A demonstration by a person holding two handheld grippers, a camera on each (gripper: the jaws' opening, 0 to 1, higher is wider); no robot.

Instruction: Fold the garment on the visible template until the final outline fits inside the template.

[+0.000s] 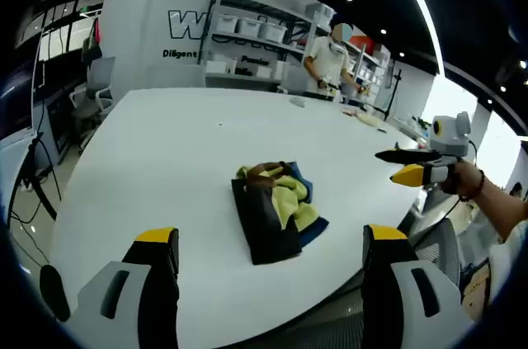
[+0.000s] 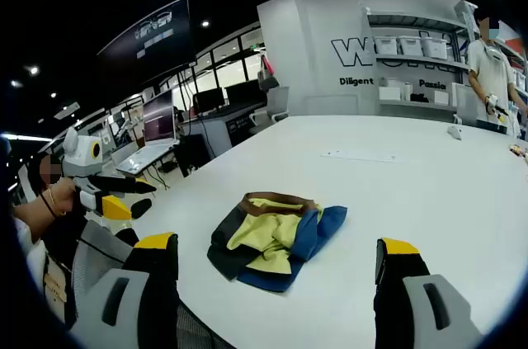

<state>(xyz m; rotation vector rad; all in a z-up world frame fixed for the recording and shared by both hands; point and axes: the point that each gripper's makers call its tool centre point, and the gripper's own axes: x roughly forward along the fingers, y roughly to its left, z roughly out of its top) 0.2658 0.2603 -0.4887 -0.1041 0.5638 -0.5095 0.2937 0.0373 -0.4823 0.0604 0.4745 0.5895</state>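
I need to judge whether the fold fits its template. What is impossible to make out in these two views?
- Template: no outline can be made out on the white table in either view; the garment may cover it.
- Garment's type and underside: hidden by its own bunched layers in both views.
- Wall lettering: cut off by shelves, left gripper view.
- Shelf bin contents: too small.
- Near table edge: hidden behind each view's own jaws.

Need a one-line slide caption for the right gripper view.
Open right gripper poised before a crumpled yellow, blue and dark garment on the white table; left gripper at the table's edge.
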